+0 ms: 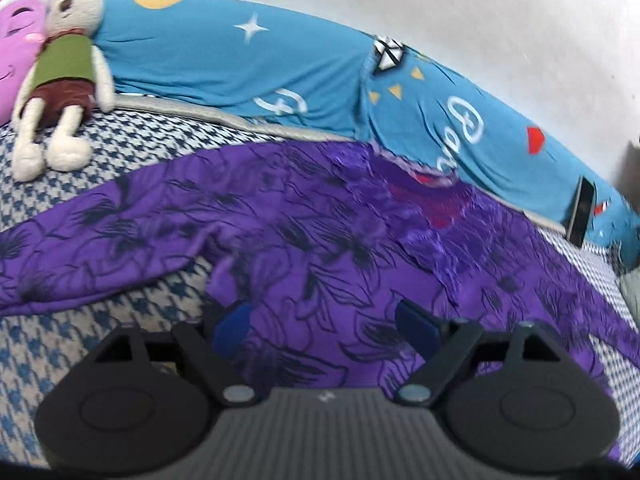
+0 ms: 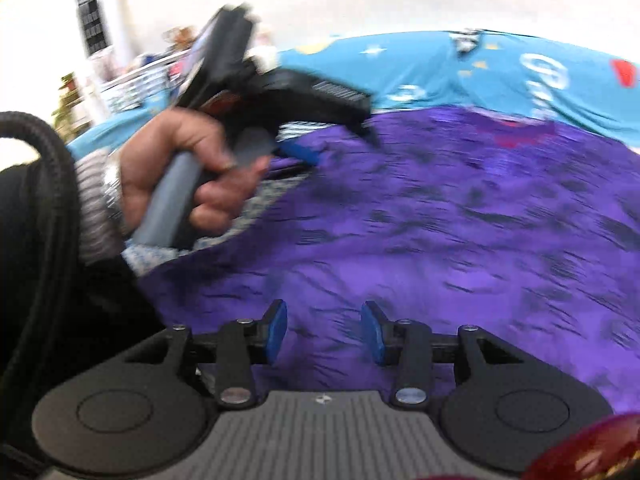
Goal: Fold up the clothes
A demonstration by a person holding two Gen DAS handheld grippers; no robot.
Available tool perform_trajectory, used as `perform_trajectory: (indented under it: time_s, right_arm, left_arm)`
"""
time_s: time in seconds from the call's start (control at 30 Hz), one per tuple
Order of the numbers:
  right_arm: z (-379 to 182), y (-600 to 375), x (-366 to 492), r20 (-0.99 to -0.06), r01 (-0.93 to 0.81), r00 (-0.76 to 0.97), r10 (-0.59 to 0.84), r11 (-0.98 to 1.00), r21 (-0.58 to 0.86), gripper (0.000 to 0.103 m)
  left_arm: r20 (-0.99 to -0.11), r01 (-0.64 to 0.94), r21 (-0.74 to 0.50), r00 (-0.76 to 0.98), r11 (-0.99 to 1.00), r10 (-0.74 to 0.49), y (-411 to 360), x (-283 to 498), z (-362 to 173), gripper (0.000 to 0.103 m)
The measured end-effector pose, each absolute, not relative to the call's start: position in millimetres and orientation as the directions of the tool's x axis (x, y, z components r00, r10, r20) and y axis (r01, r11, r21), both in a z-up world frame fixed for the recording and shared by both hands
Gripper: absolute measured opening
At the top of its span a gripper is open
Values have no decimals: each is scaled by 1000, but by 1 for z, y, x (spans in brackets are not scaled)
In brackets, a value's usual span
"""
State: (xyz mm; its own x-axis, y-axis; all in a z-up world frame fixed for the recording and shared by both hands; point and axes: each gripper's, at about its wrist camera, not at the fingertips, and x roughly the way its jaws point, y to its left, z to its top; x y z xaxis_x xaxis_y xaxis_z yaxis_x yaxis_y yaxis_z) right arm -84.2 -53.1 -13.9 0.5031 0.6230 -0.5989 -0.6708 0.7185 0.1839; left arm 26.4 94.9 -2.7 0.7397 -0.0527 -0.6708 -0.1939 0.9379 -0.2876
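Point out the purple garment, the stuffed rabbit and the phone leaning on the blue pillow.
purple garment (image 1: 320,232), left wrist view, middle of the cloth.
stuffed rabbit (image 1: 64,60), left wrist view, its green shirt.
phone (image 1: 582,210), left wrist view, its dark face.

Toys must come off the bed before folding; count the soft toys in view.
2, both at the far left in the left wrist view: a cream bunny lying on the checked cover, and a pink plush beside it, cut off by the frame. Others may be hidden.
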Motion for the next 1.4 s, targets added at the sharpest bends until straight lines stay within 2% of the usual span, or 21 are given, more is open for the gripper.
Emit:
perform_trajectory:
  time_s: [0.27,0.33,0.47,0.57,0.6,0.67,0.8,0.9,1.2,1.33,1.4]
  right_arm:
    - [-12,-123,-82,-641,-459,621,451,872,169,43]
    - [-13,-139,-80,-657,-386,647,387,909,155,43]
    - [-11,-178,-79,-668,-209,704,241,969,129,43]
    - [-9,-205,-83,-669,-82,729,145,989,125,44]
    - [-8,-215,-85,-670,-38,734,114,991,127,46]
    - [-6,-234,-89,-673,52,737,52,990,134,58]
    - [-8,-263,-93,-697,207,716,-49,968,145,61]
    - [-14,-277,-94,-721,261,692,-45,946,191,64]
    - [-39,-284,-89,-728,279,679,97,883,378,64]
    - [-39,-274,-88,-717,263,694,65,904,337,55]
    - [-38,-273,-89,-707,263,705,56,905,335,44]
  left_arm:
    - [-735,-291,-210,676,933,45,96,43,-31,83]
    - [-733,-312,-176,675,934,87,100,45,-34,82]
    - [-722,-332,-98,673,938,163,100,47,-37,73]
    - [-718,-411,-56,650,910,250,106,50,-39,76]
    - [-727,-448,-60,633,892,268,112,51,-41,80]
    - [-727,-481,-121,639,868,253,120,50,-39,79]
    - [-715,-466,-186,668,865,206,120,45,-29,78]
    - [-704,-446,-217,688,868,177,118,40,-21,78]
    - [-689,-417,-282,715,864,119,114,22,-9,79]
    - [-689,-420,-306,717,854,105,113,15,-9,80]
    - [-690,-419,-303,716,856,106,111,13,-10,81]
